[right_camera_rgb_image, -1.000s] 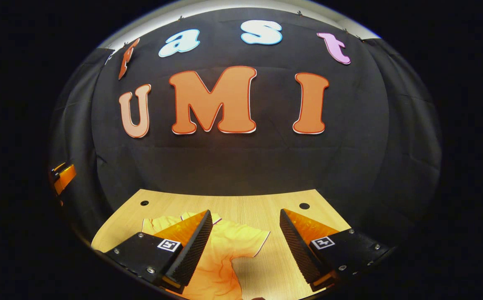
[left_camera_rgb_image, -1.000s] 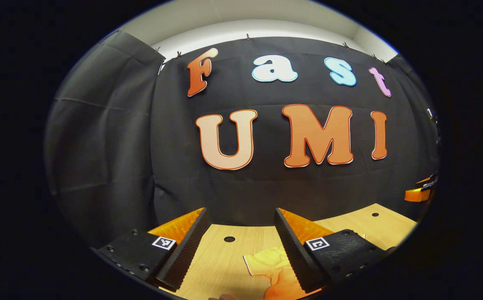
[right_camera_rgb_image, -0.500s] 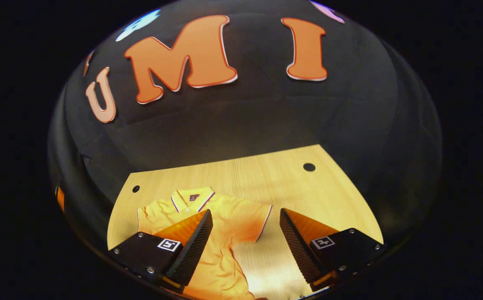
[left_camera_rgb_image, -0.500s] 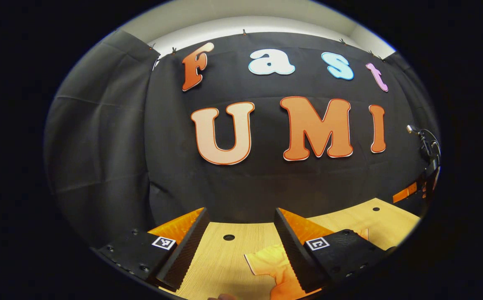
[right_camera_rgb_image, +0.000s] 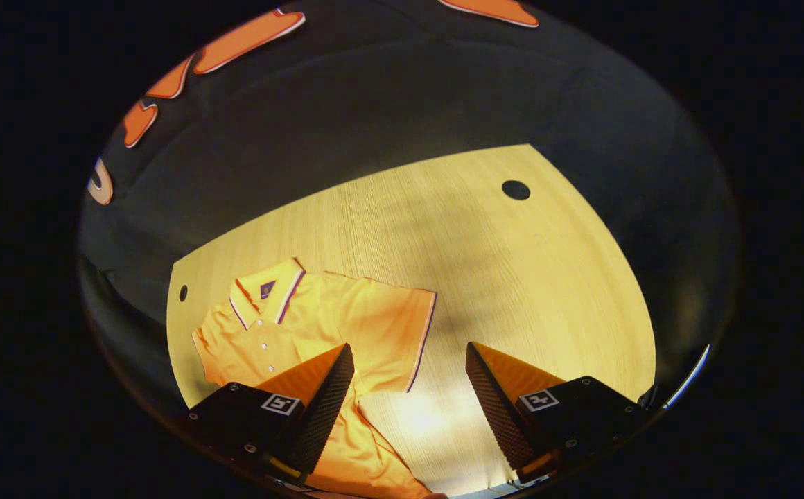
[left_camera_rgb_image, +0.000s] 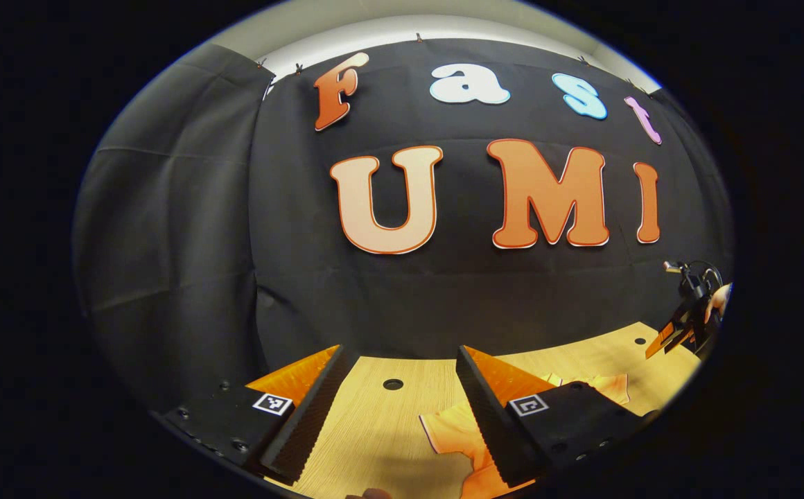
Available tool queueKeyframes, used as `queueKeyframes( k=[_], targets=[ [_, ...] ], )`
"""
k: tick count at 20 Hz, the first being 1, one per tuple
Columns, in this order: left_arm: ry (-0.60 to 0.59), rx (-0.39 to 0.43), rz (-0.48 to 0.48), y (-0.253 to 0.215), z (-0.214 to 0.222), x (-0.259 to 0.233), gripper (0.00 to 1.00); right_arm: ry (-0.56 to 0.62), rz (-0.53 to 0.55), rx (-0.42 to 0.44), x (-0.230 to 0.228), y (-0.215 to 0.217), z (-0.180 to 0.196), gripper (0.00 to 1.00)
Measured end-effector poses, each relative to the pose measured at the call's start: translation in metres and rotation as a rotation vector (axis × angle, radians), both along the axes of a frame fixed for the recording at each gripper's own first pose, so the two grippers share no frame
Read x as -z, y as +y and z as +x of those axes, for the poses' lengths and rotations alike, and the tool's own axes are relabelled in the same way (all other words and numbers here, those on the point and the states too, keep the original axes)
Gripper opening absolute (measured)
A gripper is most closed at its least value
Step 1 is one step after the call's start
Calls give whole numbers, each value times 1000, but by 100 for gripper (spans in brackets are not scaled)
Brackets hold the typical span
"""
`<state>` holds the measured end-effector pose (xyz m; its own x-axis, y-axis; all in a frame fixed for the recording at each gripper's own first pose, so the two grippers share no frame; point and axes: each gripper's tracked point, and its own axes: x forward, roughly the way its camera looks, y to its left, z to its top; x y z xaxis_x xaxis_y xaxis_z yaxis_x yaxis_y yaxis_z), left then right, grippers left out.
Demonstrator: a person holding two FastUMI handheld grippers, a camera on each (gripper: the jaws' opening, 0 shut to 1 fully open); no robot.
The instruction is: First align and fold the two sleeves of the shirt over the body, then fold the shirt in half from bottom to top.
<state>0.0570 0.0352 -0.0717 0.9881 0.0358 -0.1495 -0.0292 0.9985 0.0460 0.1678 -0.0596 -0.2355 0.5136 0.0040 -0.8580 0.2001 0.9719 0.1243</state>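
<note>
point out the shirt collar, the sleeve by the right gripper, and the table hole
shirt collar (right_camera_rgb_image: 268, 294): right gripper view, on the turned-down collar flap.
sleeve (right_camera_rgb_image: 391, 329): right gripper view, on the flat cloth near its striped hem.
table hole (right_camera_rgb_image: 516, 189): right gripper view, in the dark round opening.

Left gripper (left_camera_rgb_image: 398, 409): two wedge-shaped fingers with ribbed inner faces, each on dark block mount. Mounts carried small screws and one square black-and-white marker tag apiece. Right gripper (right_camera_rgb_image: 405, 409): same build, ribbed wedge fingers, screwed dark mounts, square tag on each. Seen from left gripper view, right gripper looked small, with thin cable loop above body.
</note>
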Motion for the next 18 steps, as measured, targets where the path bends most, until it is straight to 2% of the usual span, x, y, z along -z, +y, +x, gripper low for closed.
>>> queueKeyframes(
  k=[6, 12, 18],
  targets=[
    [36, -9, 15, 8, 13, 13, 98, 156, -24, 13, 62, -5, 14, 99],
    [94, -29, 8, 17, 17, 38, 97, 248, -55, 15, 102, -3, 18, 99],
    [112, -59, 12, 29, 17, 47, 98, 286, -70, -2, 121, 0, 19, 99]
  ],
)
